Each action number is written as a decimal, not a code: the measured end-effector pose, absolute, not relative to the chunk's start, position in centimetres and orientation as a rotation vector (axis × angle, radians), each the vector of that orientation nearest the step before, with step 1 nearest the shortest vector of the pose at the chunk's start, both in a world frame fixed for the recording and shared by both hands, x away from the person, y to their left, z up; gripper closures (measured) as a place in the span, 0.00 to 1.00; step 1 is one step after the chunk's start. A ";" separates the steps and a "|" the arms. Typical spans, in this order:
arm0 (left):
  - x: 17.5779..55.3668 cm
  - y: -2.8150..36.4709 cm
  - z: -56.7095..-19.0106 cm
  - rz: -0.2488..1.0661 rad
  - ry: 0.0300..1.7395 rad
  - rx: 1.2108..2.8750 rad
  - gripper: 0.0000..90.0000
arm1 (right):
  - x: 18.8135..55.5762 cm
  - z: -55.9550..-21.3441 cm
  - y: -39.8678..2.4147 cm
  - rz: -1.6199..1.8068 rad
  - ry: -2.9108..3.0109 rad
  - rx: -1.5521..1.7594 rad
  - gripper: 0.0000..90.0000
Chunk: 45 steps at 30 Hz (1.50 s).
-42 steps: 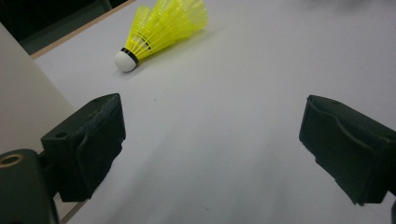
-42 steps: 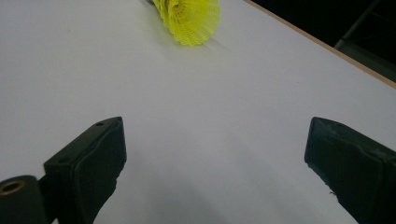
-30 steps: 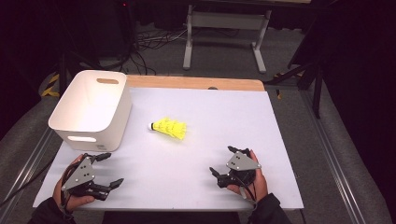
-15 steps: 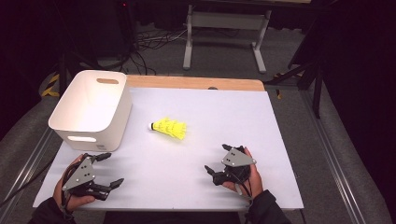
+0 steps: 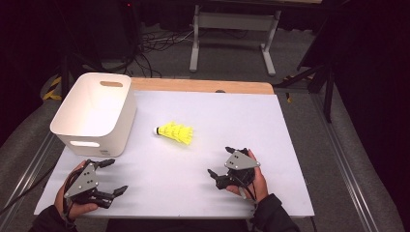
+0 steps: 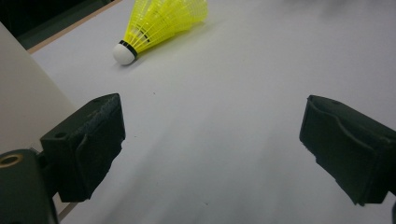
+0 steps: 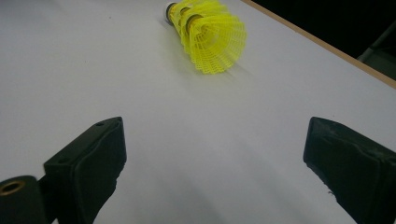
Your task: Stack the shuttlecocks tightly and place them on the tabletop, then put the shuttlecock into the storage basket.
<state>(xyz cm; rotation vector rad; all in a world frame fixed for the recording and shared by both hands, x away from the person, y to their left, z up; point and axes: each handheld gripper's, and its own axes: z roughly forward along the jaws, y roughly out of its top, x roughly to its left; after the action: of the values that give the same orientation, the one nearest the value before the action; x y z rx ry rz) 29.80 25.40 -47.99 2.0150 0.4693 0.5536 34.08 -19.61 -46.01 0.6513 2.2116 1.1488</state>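
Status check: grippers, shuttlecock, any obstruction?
Left hand-held gripper open, empty. Right hand-held gripper open, empty, facing yellow shuttlecock lying on its side. White bin off to the left; path clear.

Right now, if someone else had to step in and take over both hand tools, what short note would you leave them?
Left gripper: jaws open, holding nothing, at the near left of the table beside the white bin.
Right gripper: jaws open, holding nothing, near right, pointed toward the yellow shuttlecock.
The shuttlecock lies on its side mid-table, cork tip toward the bin, untouched.
Done: nothing grasped yet.
Left: grasp the shuttlecock; likely it goes into the bin.
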 end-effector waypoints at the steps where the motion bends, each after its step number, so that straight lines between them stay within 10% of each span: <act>1: 29.8 25.4 -48.0 0.553 0.468 2.017 0.08 | 34.1 -46.0 -19.5 1.154 2.211 0.652 0.08; 45: 29.7 25.2 -47.9 0.550 0.450 2.014 0.08 | 42.1 -46.1 -11.7 1.191 2.412 0.752 0.25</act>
<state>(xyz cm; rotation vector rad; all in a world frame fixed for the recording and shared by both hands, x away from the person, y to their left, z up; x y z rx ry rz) 29.72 25.16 -47.93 2.0141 0.4497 0.5495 42.07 -11.72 -46.07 0.7517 2.4119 1.1906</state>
